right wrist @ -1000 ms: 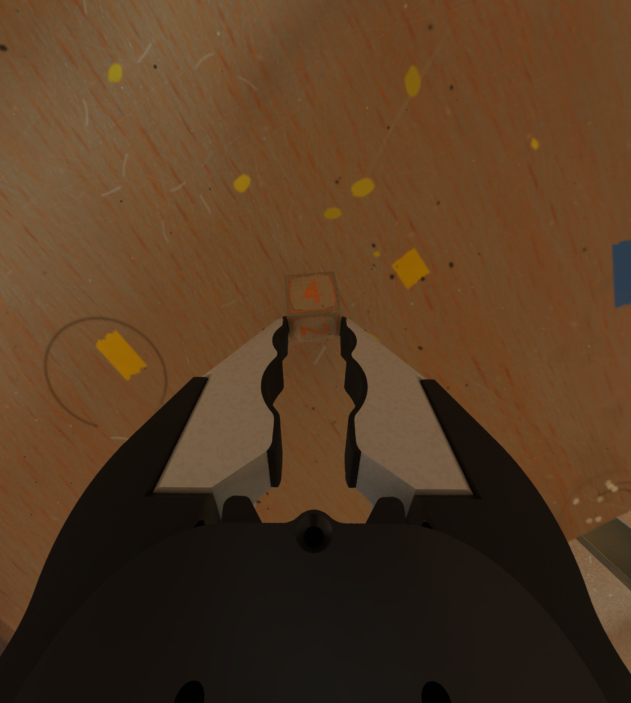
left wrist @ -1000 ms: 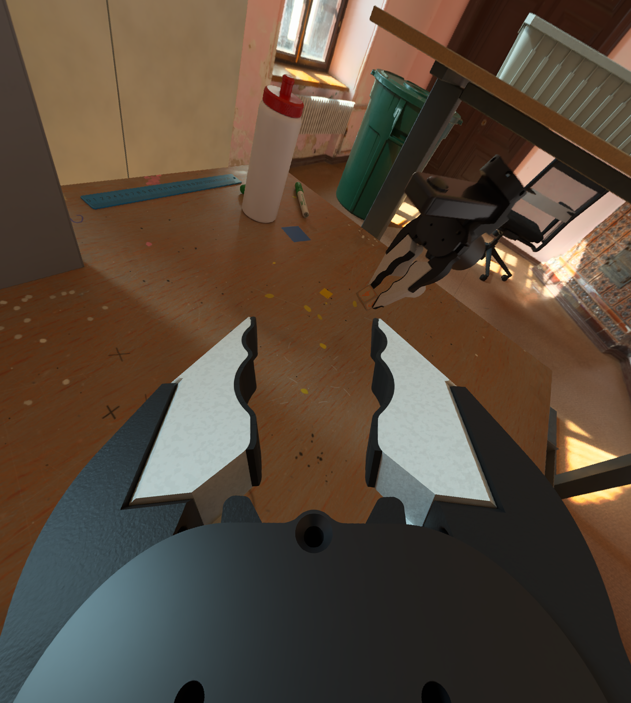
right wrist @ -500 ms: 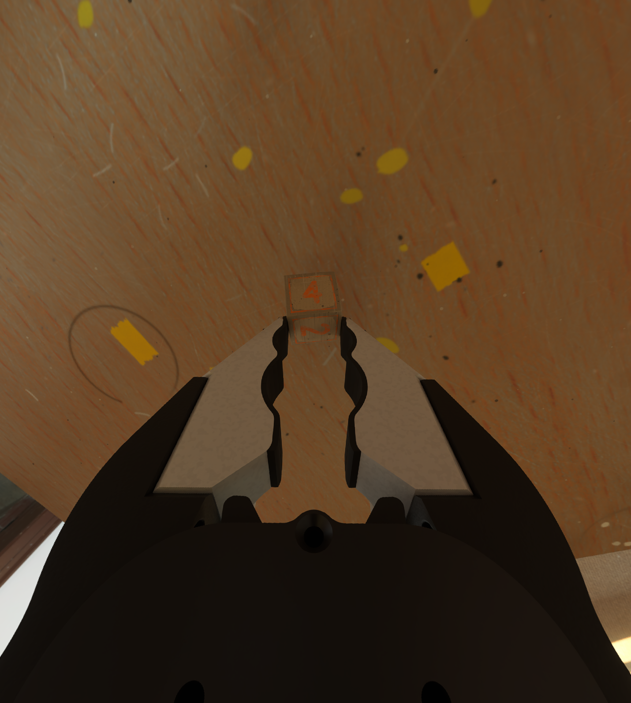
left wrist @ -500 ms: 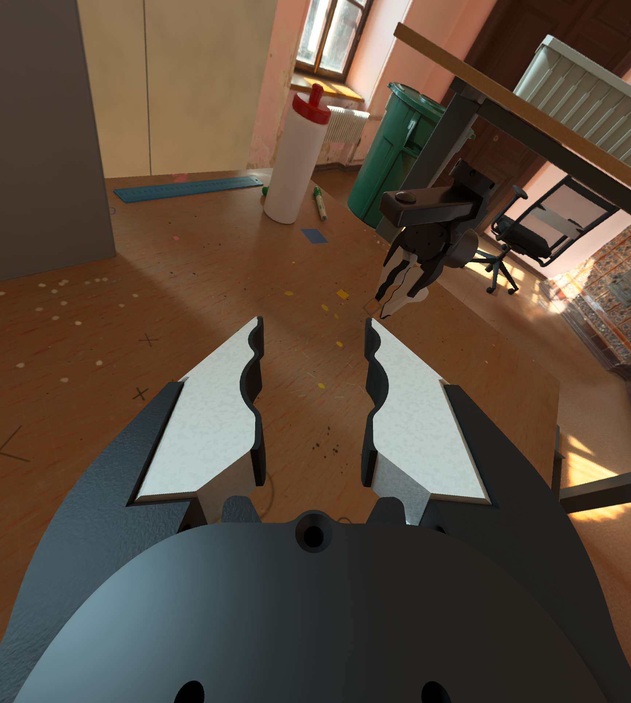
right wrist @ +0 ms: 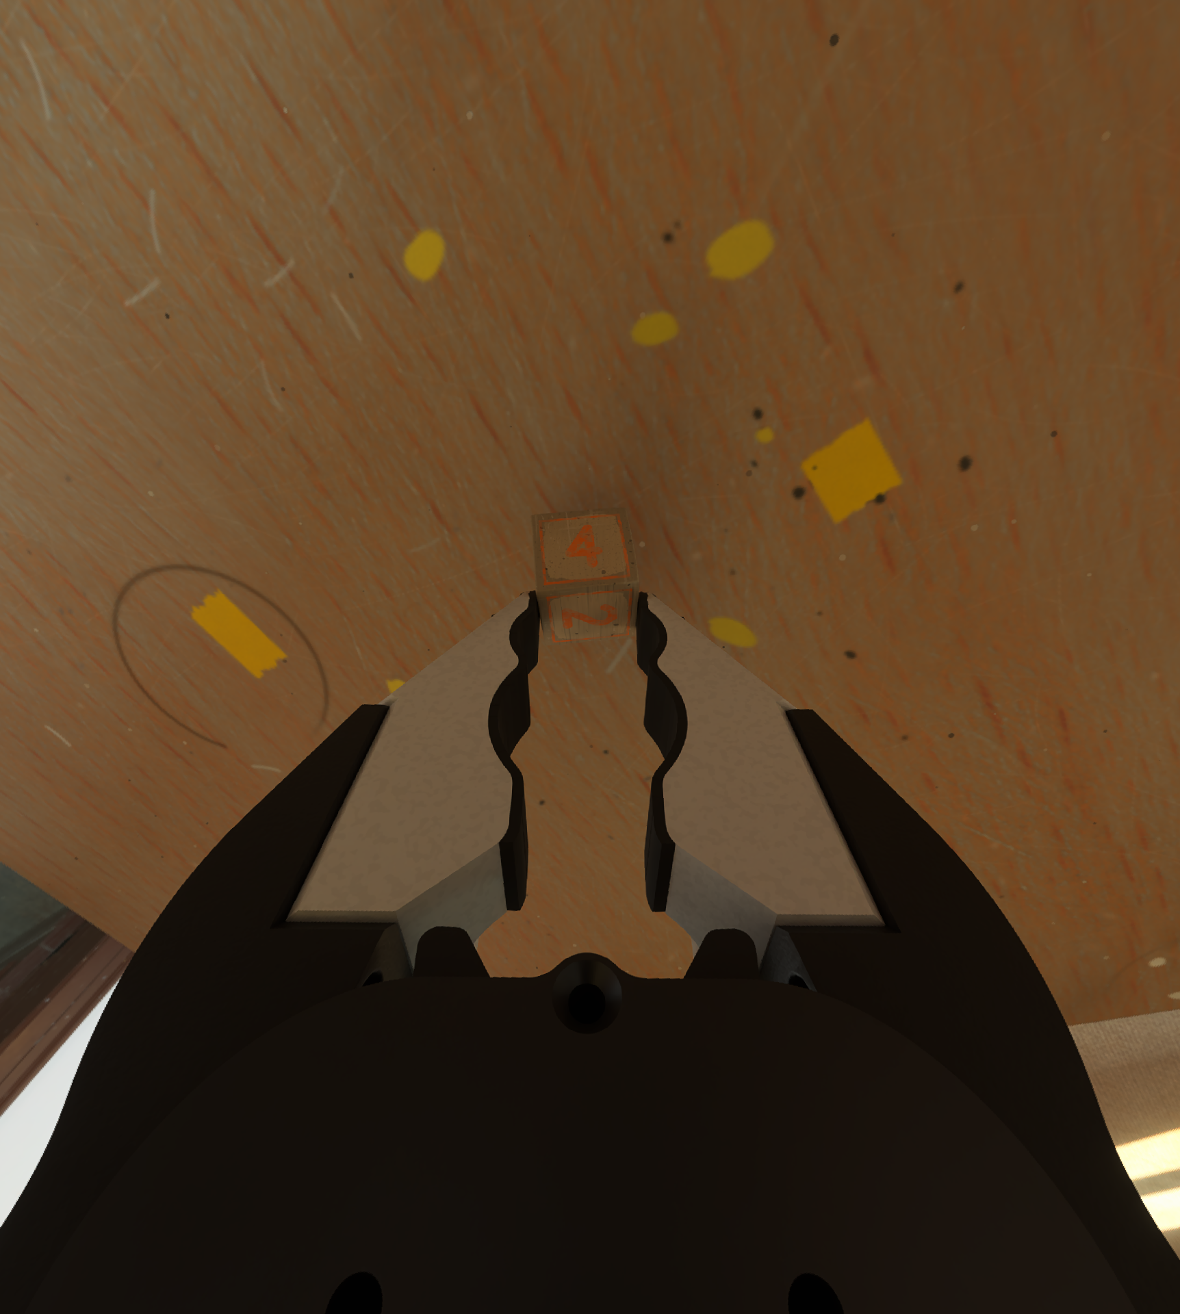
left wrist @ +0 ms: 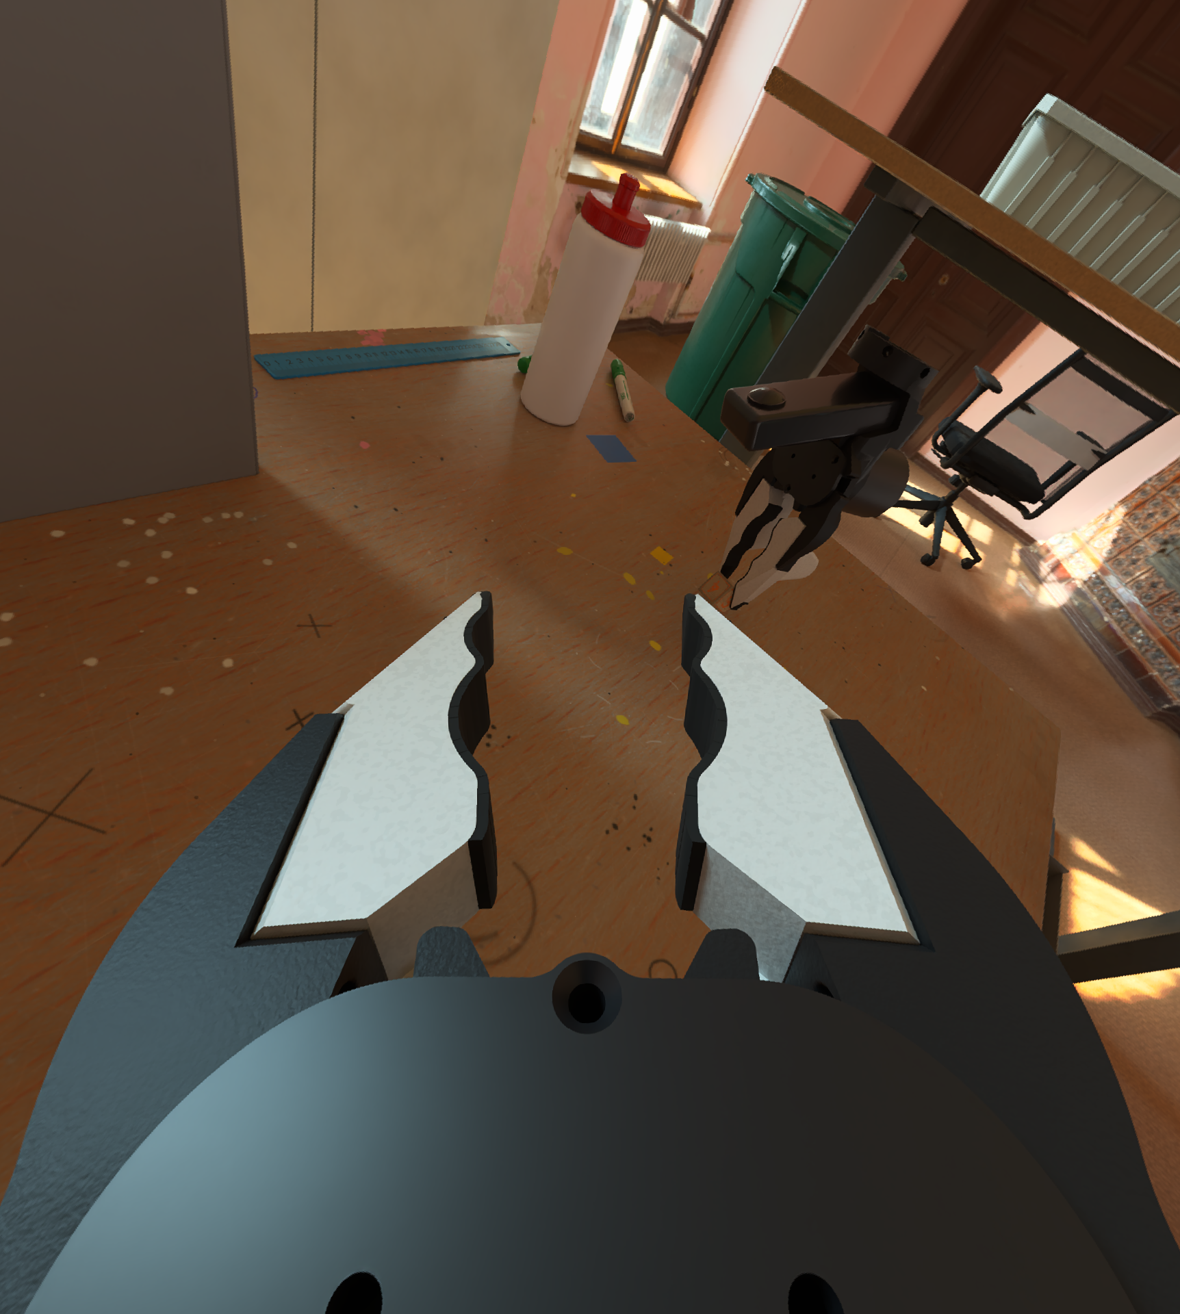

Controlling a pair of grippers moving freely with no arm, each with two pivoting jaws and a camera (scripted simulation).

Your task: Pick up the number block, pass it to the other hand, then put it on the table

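Left wrist view: left claw (left wrist: 586, 604) spread wide, holding nothing, above the worktop (left wrist: 431, 569); right claw (left wrist: 743, 590) beyond, tips down.
Right wrist view: right claw (right wrist: 586, 611) clamped on the number block (right wrist: 583, 569), pinched between its fingertips above the worktop (right wrist: 359, 355).

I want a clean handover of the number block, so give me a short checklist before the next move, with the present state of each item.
1. Right gripper shut on the number block: ok, held at the fingertips.
2. Depth of hold: not ok, only the near part sits between the tips.
3. Block off the table: cannot tell.
4. Left gripper open and empty: ok.
5. Free block faces for the left gripper: ok, the far part sticks out past the tips.
6. Way between the grippers: ok; the white bottle and green marker stand far off.
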